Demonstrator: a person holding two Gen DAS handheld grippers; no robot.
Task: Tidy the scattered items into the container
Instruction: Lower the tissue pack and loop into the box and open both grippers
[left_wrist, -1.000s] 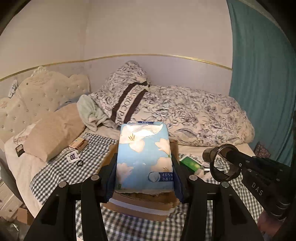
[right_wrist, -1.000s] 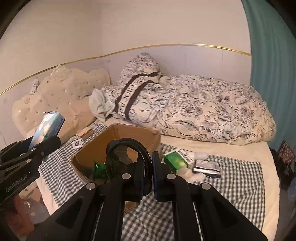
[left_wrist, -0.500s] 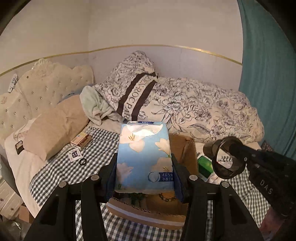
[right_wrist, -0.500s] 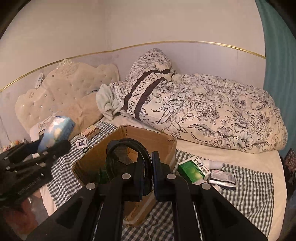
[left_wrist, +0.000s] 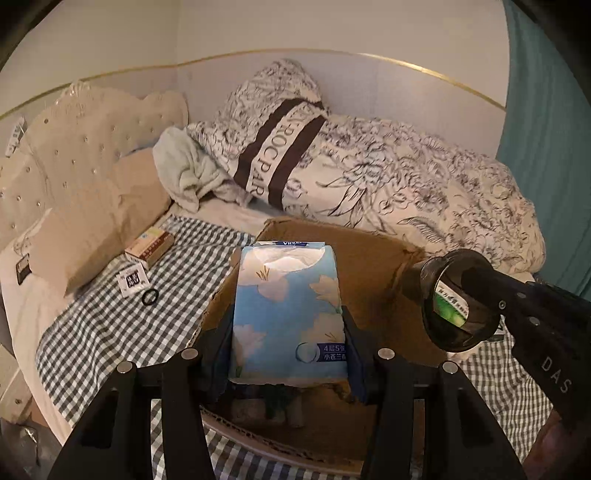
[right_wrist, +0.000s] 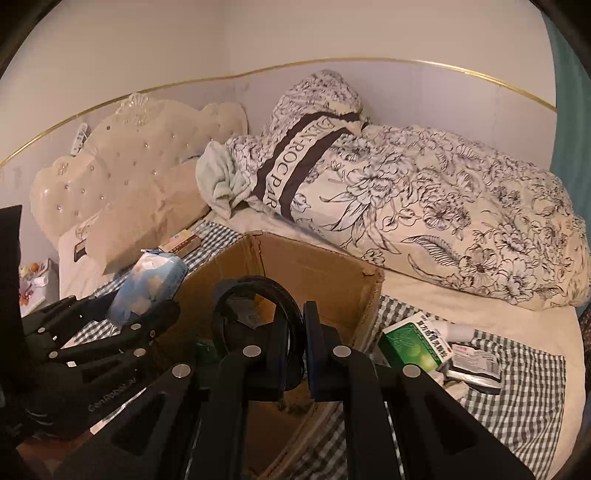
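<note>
Over the last second both grippers have swung in over the box (left_wrist: 373, 258), which has grown from a sliver behind the tissue pack to fill the middle of the left wrist frame, its open mouth now under the load; I judge both items are about ready to be dropped in. The bed (left_wrist: 103, 325), with its checked cover, carries everything, and the floral duvet (right_wrist: 443, 206) lies heaped along the top right of both frames, touching the far wall of the box. The box sits centre frame with something green and dark already at its bottom. The left gripper (left_wrist: 290, 332) has its fingers closed on the sides of the tissue pack (left_wrist: 288, 306), held upright above the box's near left wall. The right gripper (right_wrist: 297, 343) pinches the rim of a dark ring-shaped lid or cup (right_wrist: 258, 314), fingers almost together; in the left view it hangs at right over the box's right edge. Still scattered: a green carton (right_wrist: 415, 341) and a foil packet (right_wrist: 474, 363) just right of the box, a small white bottle beside them, and at the left of the left view a tan carton (left_wrist: 149, 245), a label card (left_wrist: 132, 281) and a black ring (left_wrist: 150, 296). The two grippers are close, so releasing together risks a knock; the box's bent right wall is near the lid.
</note>
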